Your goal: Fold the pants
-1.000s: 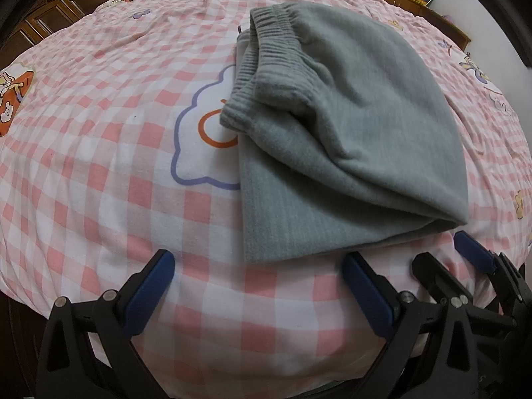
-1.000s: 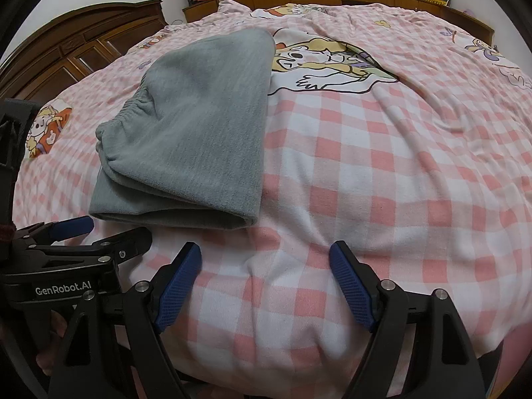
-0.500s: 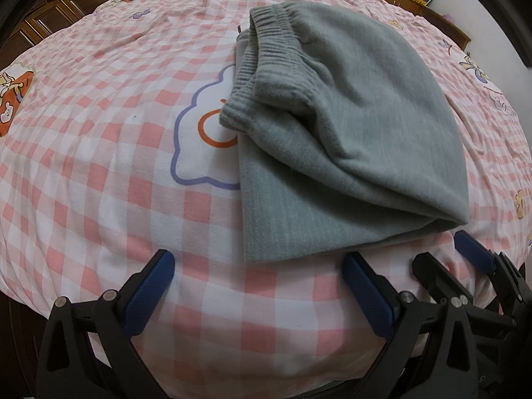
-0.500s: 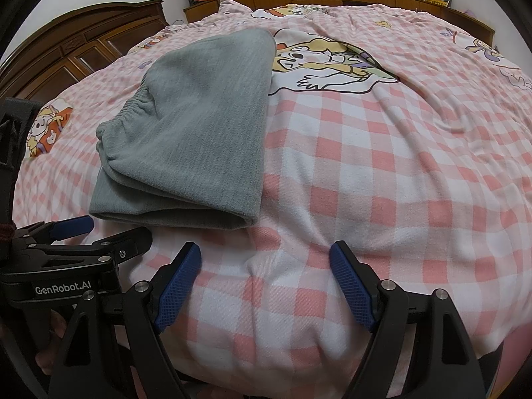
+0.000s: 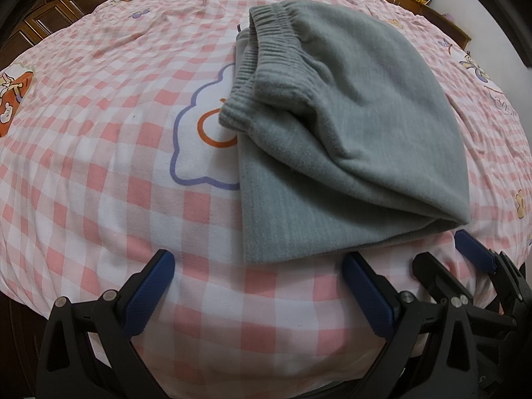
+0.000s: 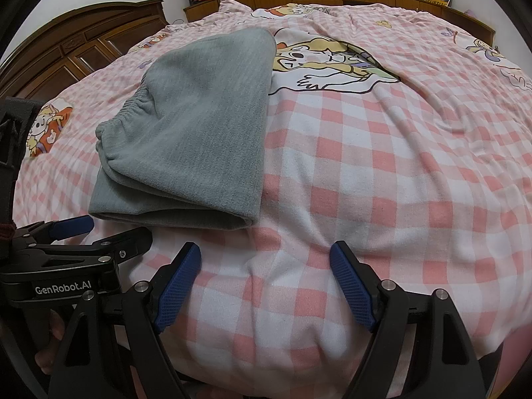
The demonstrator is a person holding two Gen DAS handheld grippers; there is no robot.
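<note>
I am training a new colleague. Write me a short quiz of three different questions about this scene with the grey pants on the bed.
1. True or false: the left gripper is shut on the folded grey fleece pants.
2. Which lies on top of the fold? A) the ribbed elastic waistband B) a zipper C) a belt
3. Fill in: the pants rest on a pink-and-white ______ bedsheet.

Key
1. False: both its jaws and those of the right gripper stand apart, in front of the pants and holding nothing.
2. A
3. checked
</note>
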